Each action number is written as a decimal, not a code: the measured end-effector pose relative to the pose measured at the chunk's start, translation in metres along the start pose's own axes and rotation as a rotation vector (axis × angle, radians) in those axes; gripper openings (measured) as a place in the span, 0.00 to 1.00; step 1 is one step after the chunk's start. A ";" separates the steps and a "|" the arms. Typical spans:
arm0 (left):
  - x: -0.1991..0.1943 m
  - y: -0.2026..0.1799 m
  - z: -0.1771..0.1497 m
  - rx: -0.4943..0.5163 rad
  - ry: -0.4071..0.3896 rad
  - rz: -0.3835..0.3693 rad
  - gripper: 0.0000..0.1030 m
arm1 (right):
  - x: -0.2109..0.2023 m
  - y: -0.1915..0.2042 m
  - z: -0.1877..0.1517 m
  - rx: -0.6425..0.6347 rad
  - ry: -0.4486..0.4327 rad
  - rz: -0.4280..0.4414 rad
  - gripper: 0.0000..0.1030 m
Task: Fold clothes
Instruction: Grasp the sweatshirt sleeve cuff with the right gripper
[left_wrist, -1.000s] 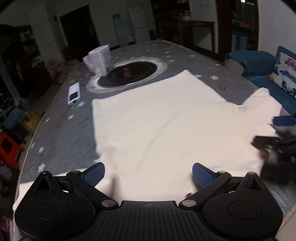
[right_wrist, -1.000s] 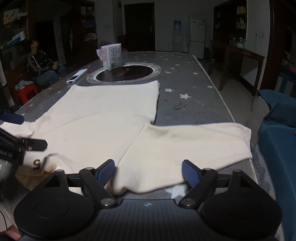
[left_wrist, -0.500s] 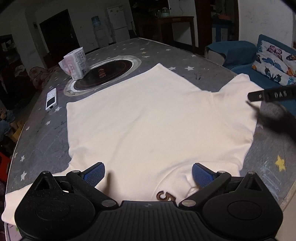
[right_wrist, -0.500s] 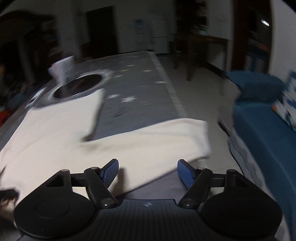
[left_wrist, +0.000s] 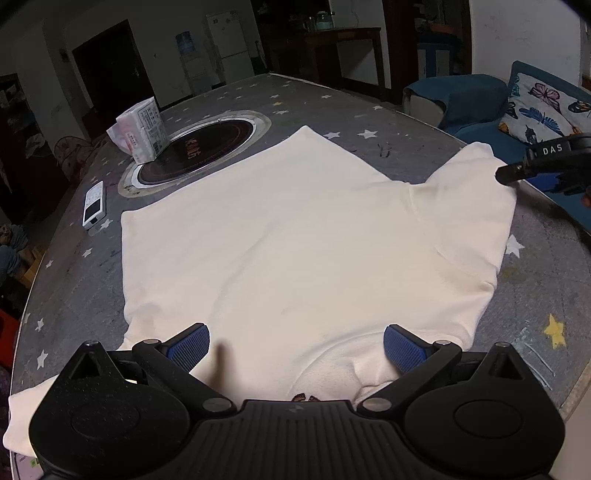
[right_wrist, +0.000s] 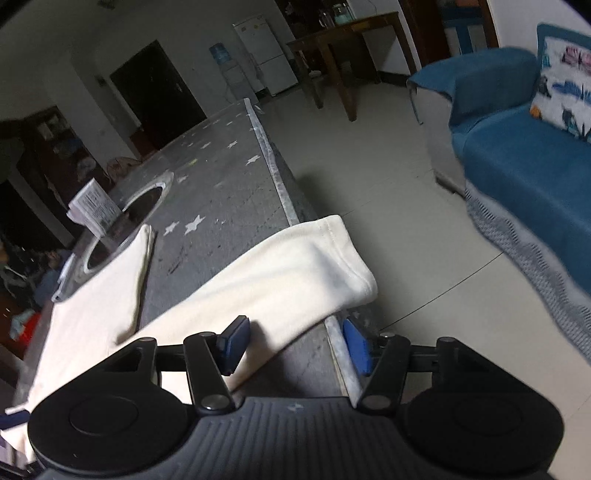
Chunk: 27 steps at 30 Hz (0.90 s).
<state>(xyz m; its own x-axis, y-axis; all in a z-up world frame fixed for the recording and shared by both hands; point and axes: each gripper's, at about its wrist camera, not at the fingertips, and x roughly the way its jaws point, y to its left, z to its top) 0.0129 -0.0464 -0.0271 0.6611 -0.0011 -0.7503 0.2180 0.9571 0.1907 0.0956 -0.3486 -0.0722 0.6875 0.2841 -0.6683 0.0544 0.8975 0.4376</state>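
**Right gripper swings out to the sleeve end, left one barely budges**

The cream shirt (left_wrist: 295, 229) is spread flat on the grey star-print table (left_wrist: 535, 295), filling most of the left wrist view, collar end at 6 o'clock and hem up toward 12. Its right sleeve (right_wrist: 295, 266) runs out to the table's edge, cuff hanging just past the rim at about 1 o'clock in the right wrist view. A second ago that sleeve lay straight across the right camera's picture; now the whole view is rolled and shifted, with floor and the blue sofa (right_wrist: 524, 177) taking up the right half.

The right gripper (right_wrist: 295, 345) has its jaws closing over the last moment. They're narrower than a second ago but still apart, straddling the lower edge of the sleeve and the table rim, and the pads aren't pressing on the cloth, so nothing is gripped. From the left camera you can see it at 3 o'clock, right at the sleeve's tip, further out than it was before.

The left gripper (left_wrist: 295, 347) sits spread wide over the collar area, nothing pinched. A bit of brown print peeks out at 6 o'clock, which wasn't visible a second ago.

Further out: the round inset burner (left_wrist: 192, 147) at 11 o'clock, a tissue pack (left_wrist: 142, 129) standing on its rim, and a white remote (left_wrist: 94, 203) at 9 to 10 o'clock, all where they were.
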 end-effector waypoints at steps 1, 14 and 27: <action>0.000 0.000 0.000 -0.001 0.001 0.001 0.99 | 0.002 -0.002 0.001 0.011 0.002 0.013 0.56; 0.002 0.002 -0.001 -0.014 0.013 0.012 1.00 | 0.003 -0.039 0.009 0.217 -0.111 0.080 0.15; -0.004 0.012 -0.004 -0.036 -0.006 0.040 1.00 | -0.039 0.015 0.023 0.047 -0.202 0.153 0.05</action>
<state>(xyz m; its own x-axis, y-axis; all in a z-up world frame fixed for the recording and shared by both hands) 0.0099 -0.0338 -0.0244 0.6733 0.0355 -0.7385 0.1659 0.9661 0.1976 0.0868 -0.3539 -0.0256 0.8211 0.3377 -0.4602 -0.0308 0.8313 0.5550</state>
